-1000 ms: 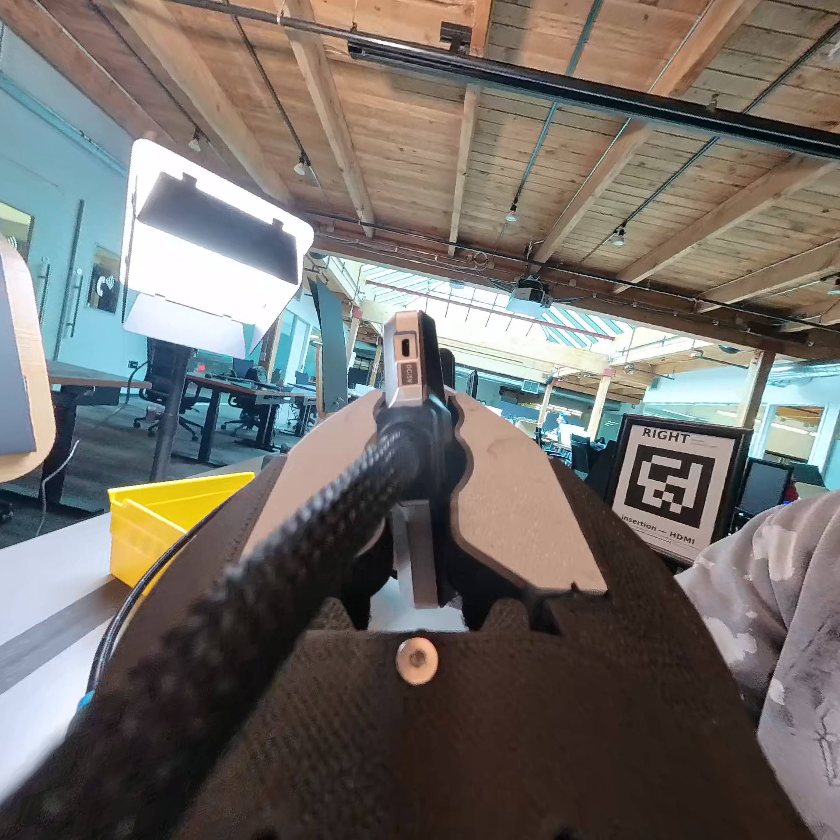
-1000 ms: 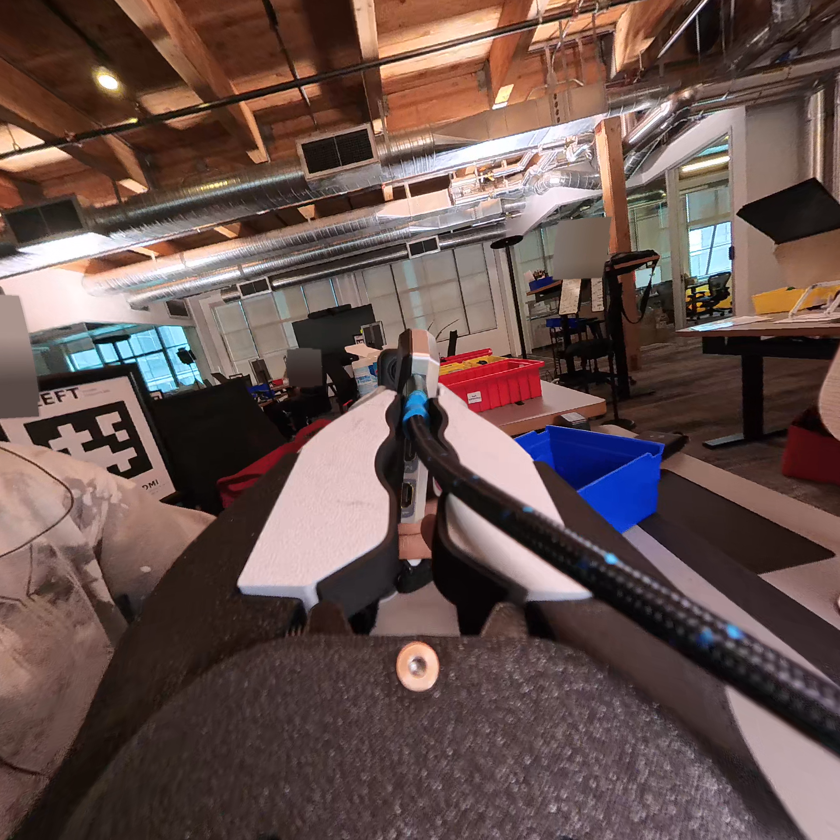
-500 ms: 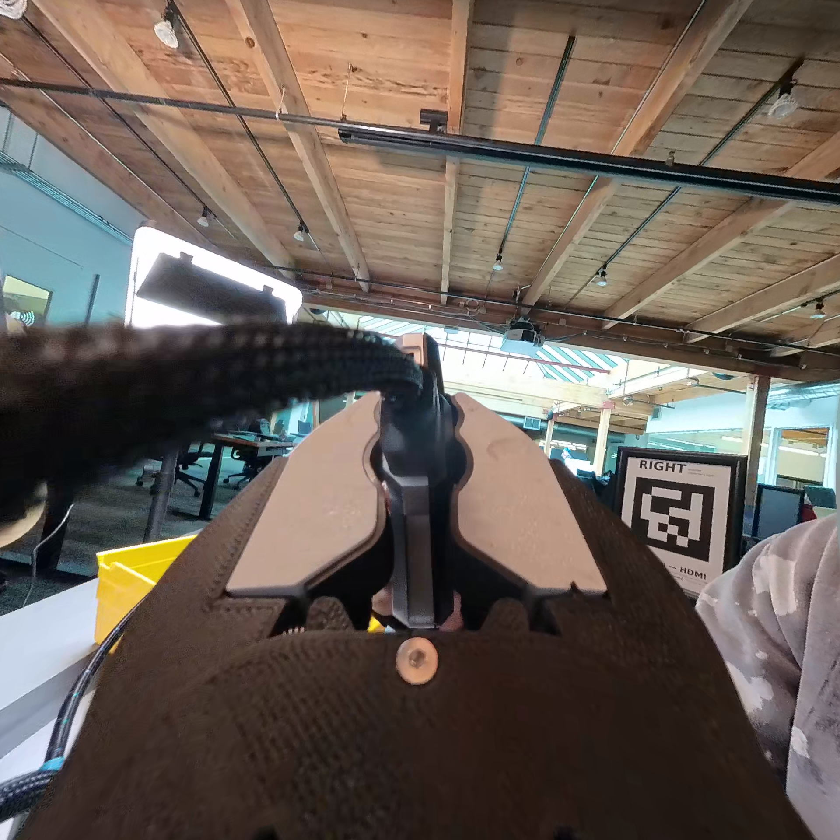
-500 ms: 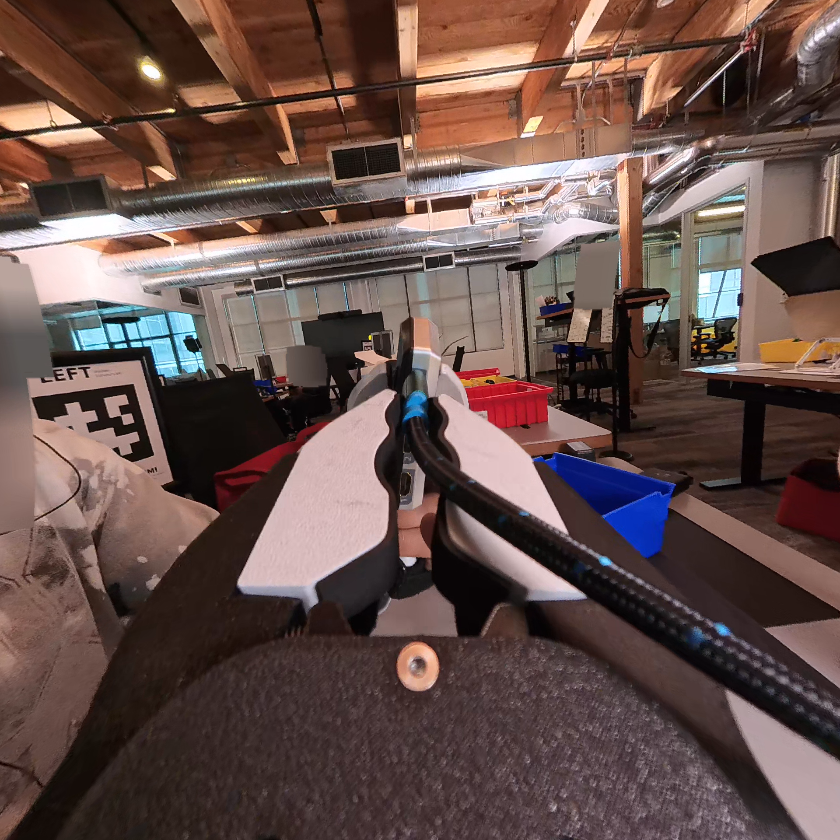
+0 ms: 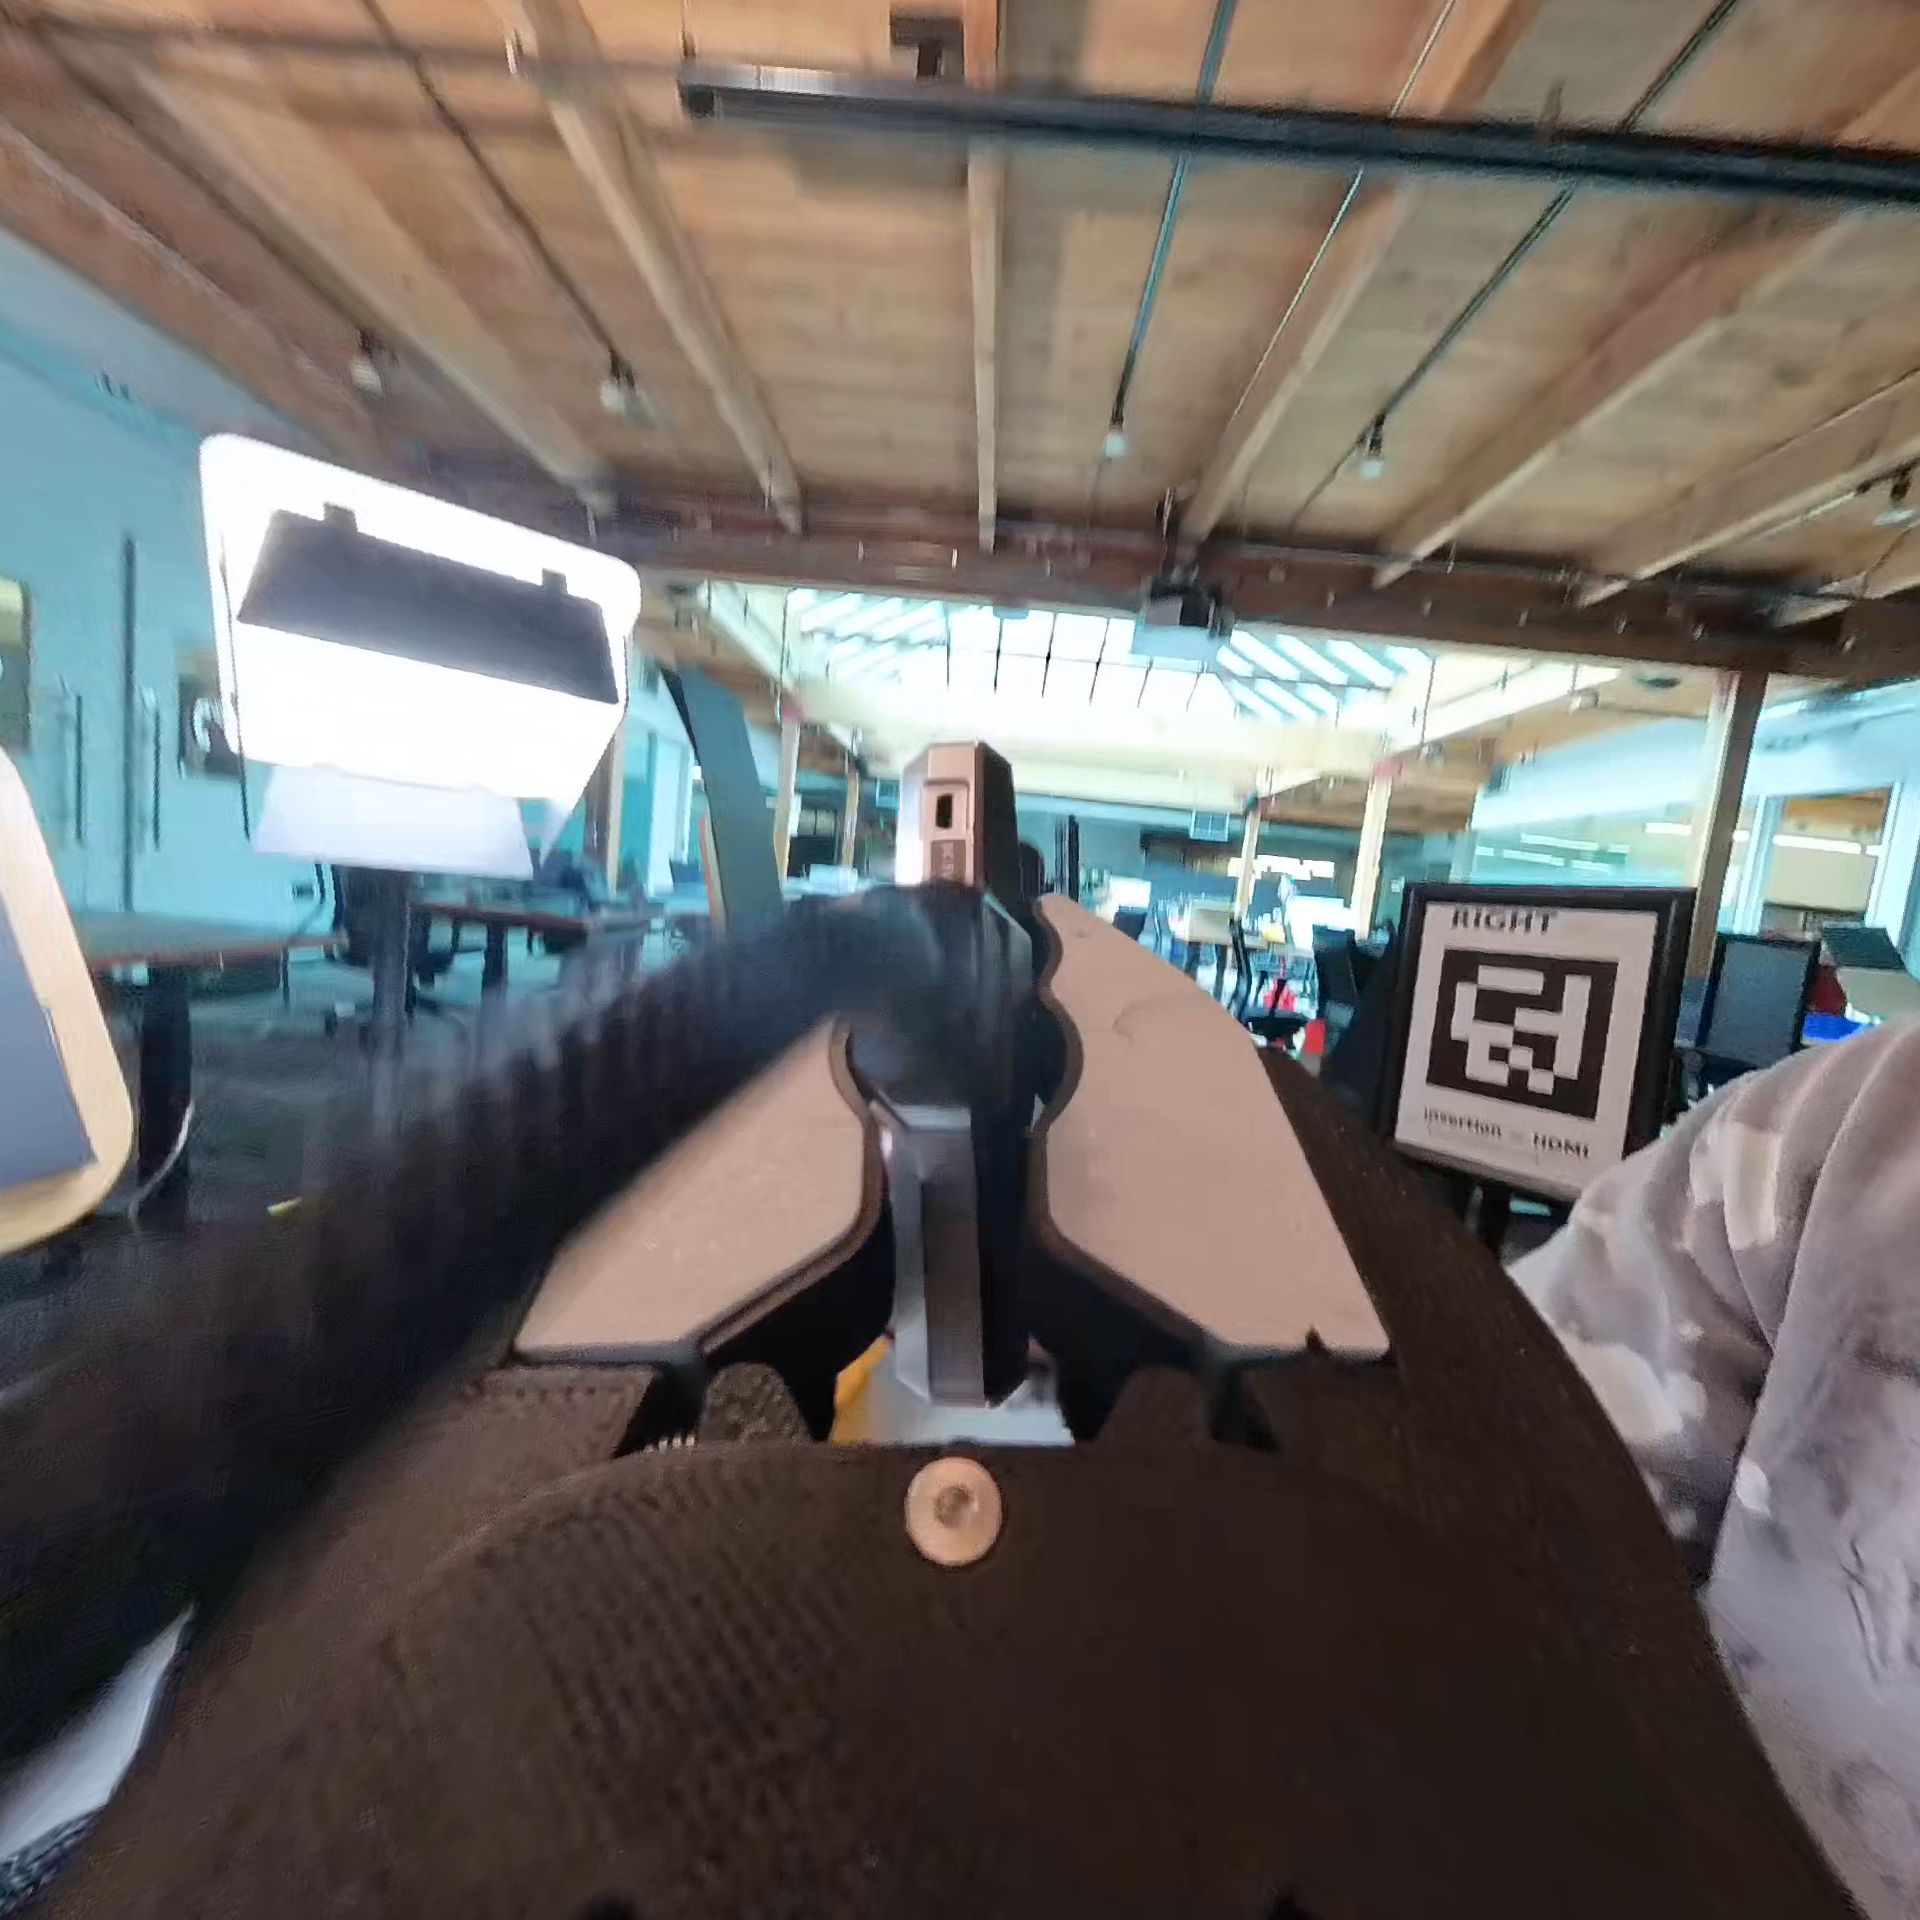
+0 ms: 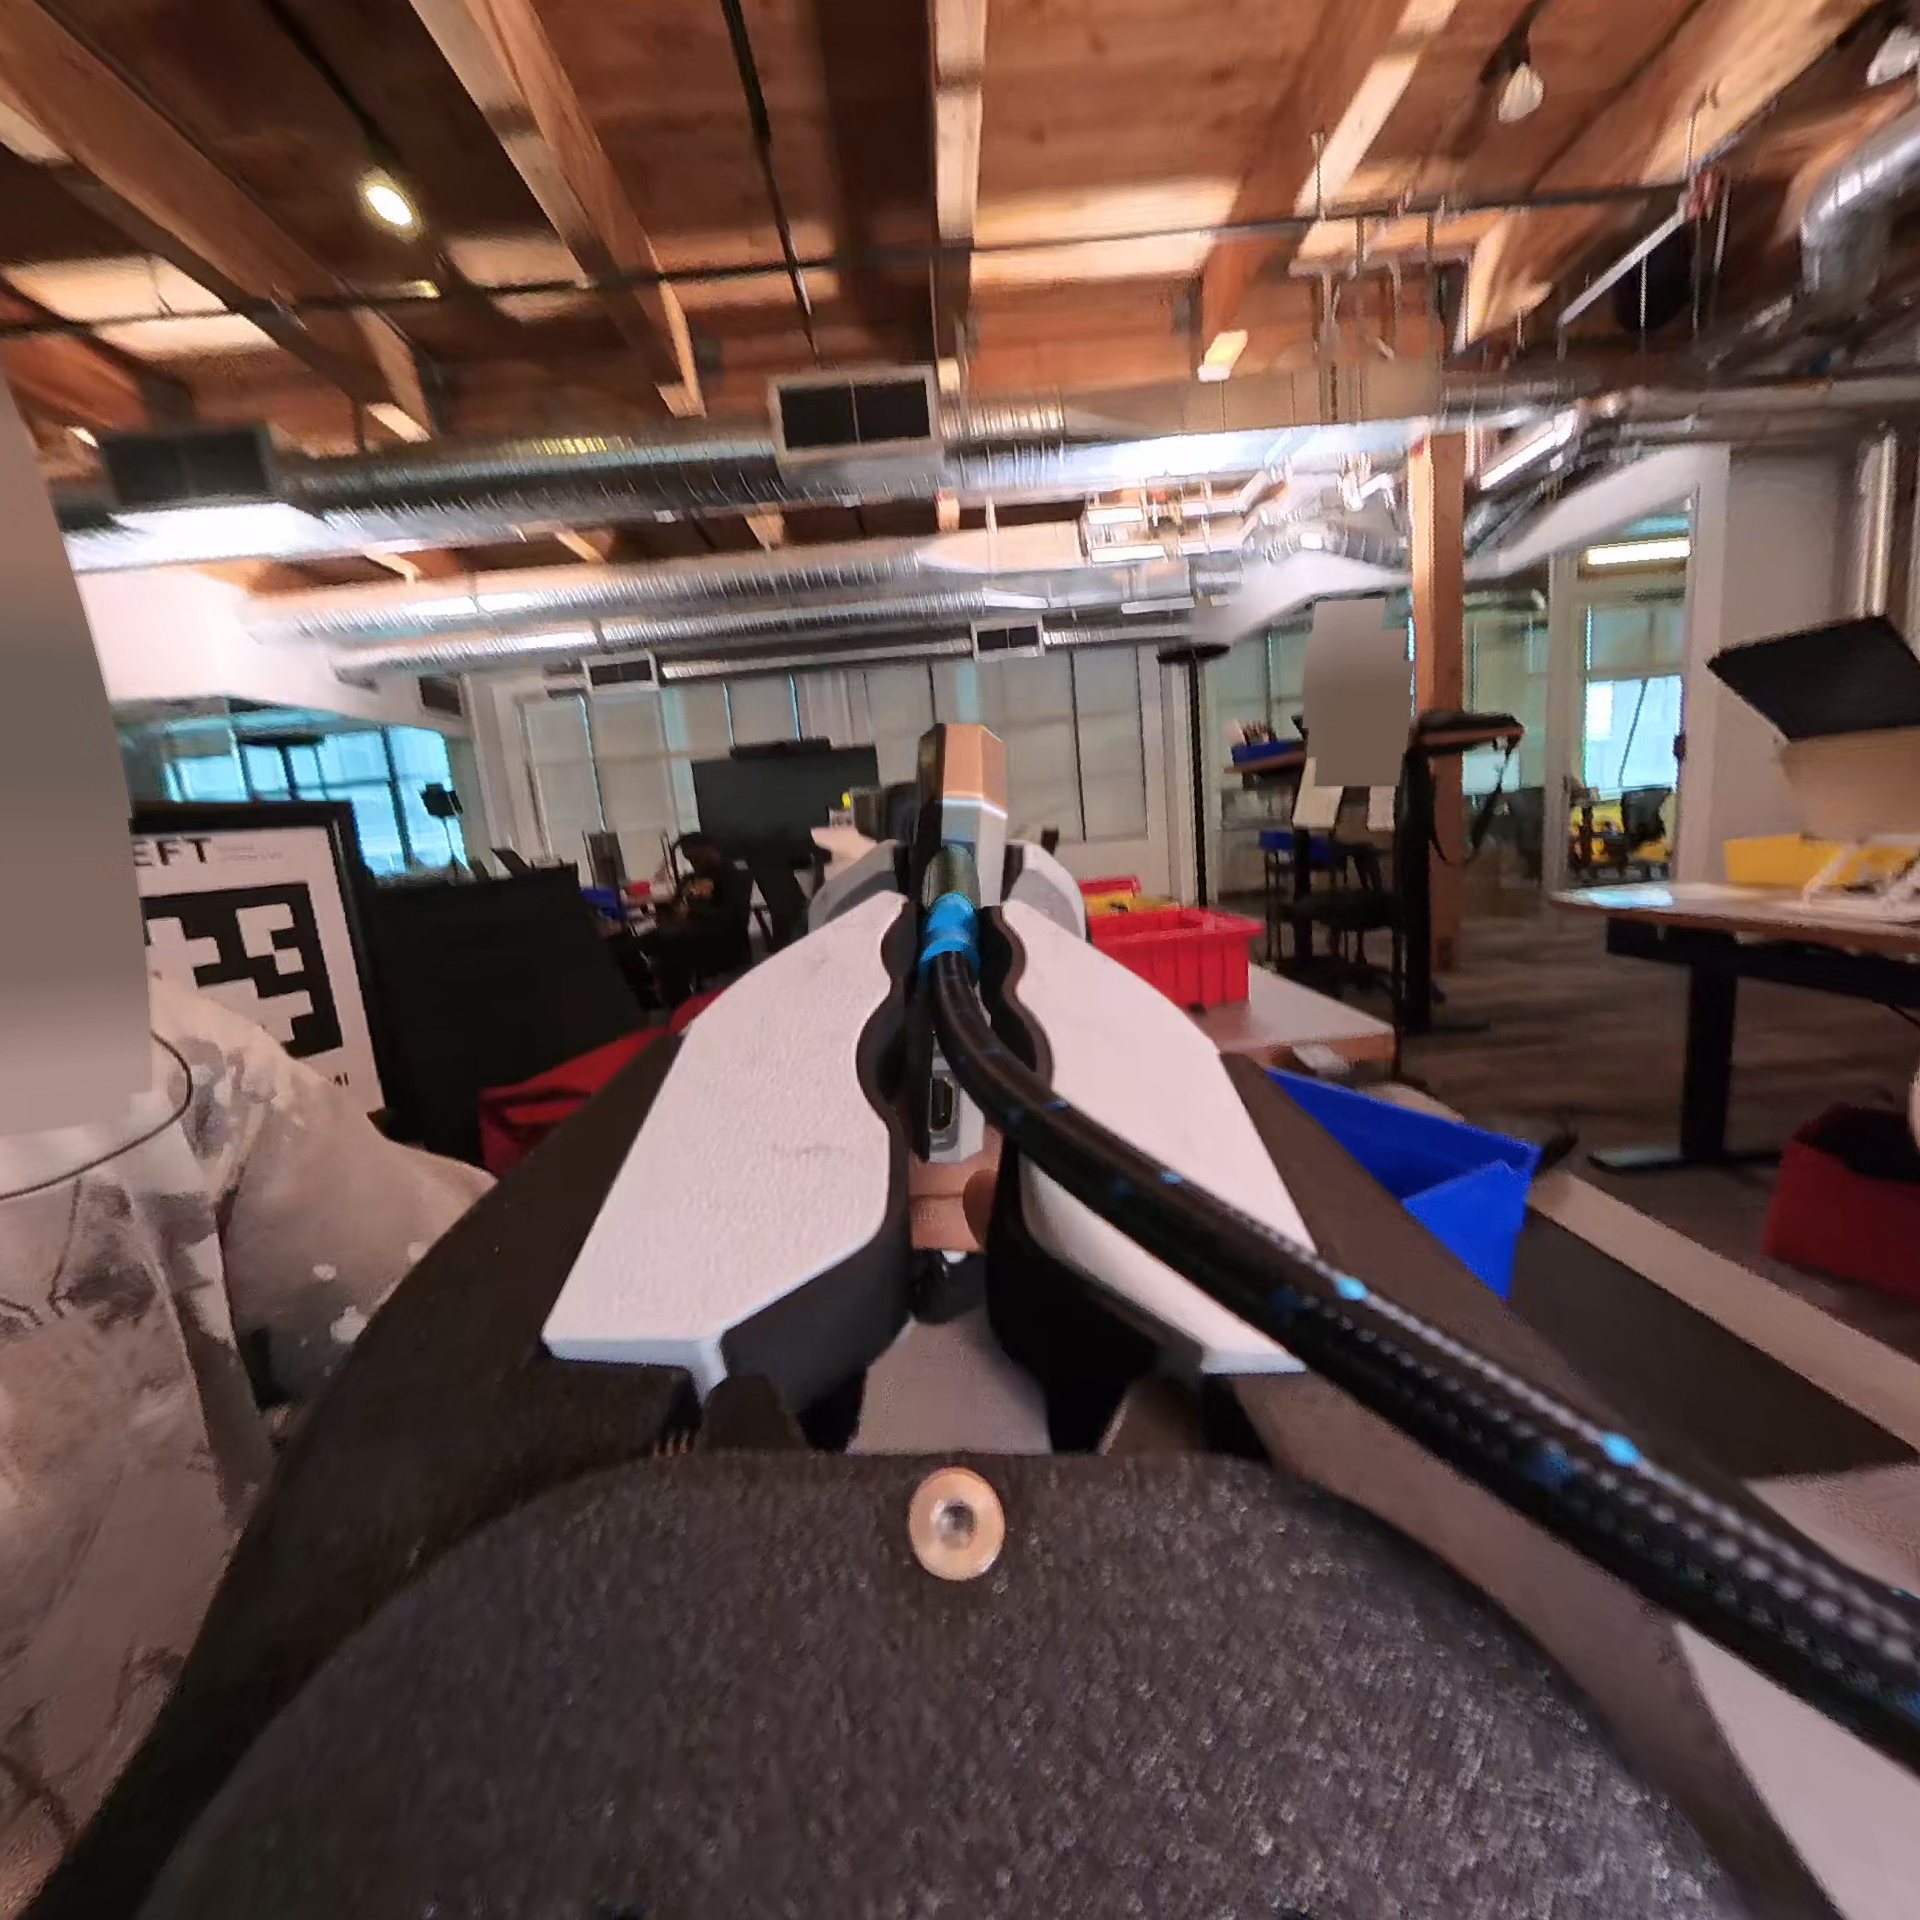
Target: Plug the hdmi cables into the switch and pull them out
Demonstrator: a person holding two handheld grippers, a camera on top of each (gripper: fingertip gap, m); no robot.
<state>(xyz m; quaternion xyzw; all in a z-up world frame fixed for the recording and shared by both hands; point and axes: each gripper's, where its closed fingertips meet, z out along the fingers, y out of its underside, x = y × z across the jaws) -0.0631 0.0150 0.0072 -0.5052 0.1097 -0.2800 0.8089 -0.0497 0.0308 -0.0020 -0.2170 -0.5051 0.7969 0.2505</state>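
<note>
In the left wrist view my left gripper [image 5: 951, 997] is shut on the grey hdmi switch [image 5: 948, 821], which stands edge-on between the fingers. A black braided cable [image 5: 540, 1122] is plugged into the edge facing me and sweeps down to the left, blurred. In the right wrist view my right gripper [image 6: 951, 925] is shut around the blue-collared plug [image 6: 951, 920] of a black, blue-flecked cable [image 6: 1351, 1330]. That plug sits in the switch [image 6: 961, 769]. A free port [image 6: 940, 1101] shows below the plug. Pale fingers [image 6: 836, 894] of the other gripper show just beyond.
A person's pale patterned sleeve is at the right of the left wrist view [image 5: 1766, 1403] and the left of the right wrist view [image 6: 156, 1299]. Framed marker signs [image 5: 1527, 1039] [image 6: 249, 956] stand behind. A blue bin [image 6: 1444, 1174] sits on the white table [image 6: 1787, 1361]; red bins [image 6: 1174, 945] are farther off.
The black cable in the left view swung up to the left, then back down across the lower left, and is now blurred. Both views shifted slightly. Both grips are unchanged.
</note>
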